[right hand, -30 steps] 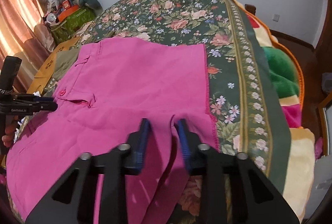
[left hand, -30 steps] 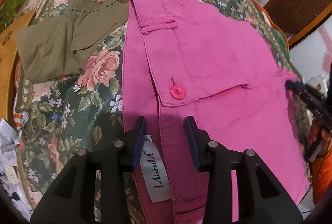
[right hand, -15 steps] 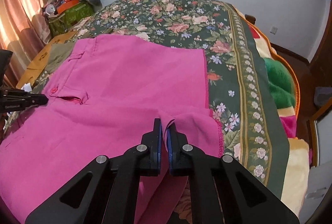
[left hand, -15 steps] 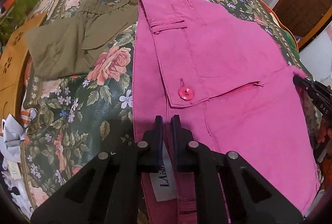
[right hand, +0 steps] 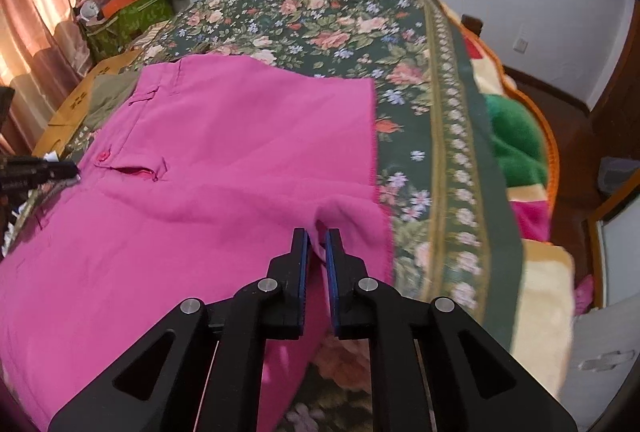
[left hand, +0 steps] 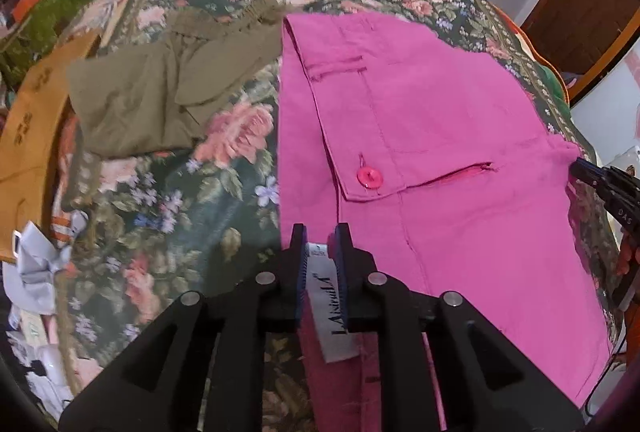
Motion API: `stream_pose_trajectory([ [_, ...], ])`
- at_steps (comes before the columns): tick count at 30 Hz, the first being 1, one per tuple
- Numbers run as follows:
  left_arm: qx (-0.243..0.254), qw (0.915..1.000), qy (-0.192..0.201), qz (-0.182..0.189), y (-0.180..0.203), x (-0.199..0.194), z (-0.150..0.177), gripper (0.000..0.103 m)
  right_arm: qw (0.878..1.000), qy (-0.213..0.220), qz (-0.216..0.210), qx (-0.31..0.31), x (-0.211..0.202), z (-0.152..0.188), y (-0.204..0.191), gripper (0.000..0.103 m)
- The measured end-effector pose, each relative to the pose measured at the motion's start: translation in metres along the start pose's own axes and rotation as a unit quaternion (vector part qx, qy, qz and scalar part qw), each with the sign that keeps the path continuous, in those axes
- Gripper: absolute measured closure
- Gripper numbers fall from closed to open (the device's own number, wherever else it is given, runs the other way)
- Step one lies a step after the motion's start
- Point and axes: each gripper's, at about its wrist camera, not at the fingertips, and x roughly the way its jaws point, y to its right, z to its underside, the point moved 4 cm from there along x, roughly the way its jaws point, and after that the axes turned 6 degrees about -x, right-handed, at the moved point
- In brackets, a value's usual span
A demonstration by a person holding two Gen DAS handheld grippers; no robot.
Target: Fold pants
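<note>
Jaws of both the left gripper and right gripper have just closed, pinching the pink pants spread mid-frame on the bed; grasp made, next lift together and fold over.

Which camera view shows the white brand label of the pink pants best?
The left wrist view: the white brand label lies between the left gripper fingers, its lettering partly readable. The right wrist view shows only pink pants fabric, no label.

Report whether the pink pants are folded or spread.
Spread: pink pants lie flat on the bed, waistband button showing, no fold yet.
</note>
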Motion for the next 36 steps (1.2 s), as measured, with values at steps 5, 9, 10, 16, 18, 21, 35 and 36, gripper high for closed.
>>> stream_pose_trajectory([
  [5,-0.003,0.9998,0.017,0.011,-0.001,-0.015,-0.018,0.082,1.000,0.015,0.011,0.020,-0.015,-0.001,0.016,0.093],
  [9,-0.005,0.9996,0.024,0.015,0.000,-0.015,-0.037,0.069,0.998,0.030,0.015,0.049,-0.022,-0.004,0.029,0.076],
  [10,-0.008,0.9995,0.022,0.020,0.001,-0.012,-0.040,0.067,0.998,0.035,0.015,0.058,-0.023,-0.006,0.032,0.070],
  [16,-0.016,0.9991,-0.012,0.038,0.006,0.016,-0.053,0.067,0.996,0.035,0.008,0.078,-0.012,-0.011,0.040,0.064],
  [18,-0.015,0.9985,-0.025,0.045,0.008,0.026,-0.053,0.067,0.996,0.029,0.004,0.080,-0.005,-0.012,0.041,0.064],
  [21,-0.024,0.9973,-0.053,0.044,0.010,0.044,-0.053,0.067,0.996,0.013,-0.008,0.088,0.009,-0.009,0.042,0.064],
  [35,-0.047,0.9987,-0.018,0.009,-0.002,0.050,-0.055,0.099,0.997,-0.016,-0.045,0.063,0.037,-0.008,0.026,0.094],
  [36,-0.046,0.9989,-0.007,0.001,-0.003,0.047,-0.054,0.099,0.997,-0.013,-0.045,0.058,0.037,-0.008,0.024,0.096],
])
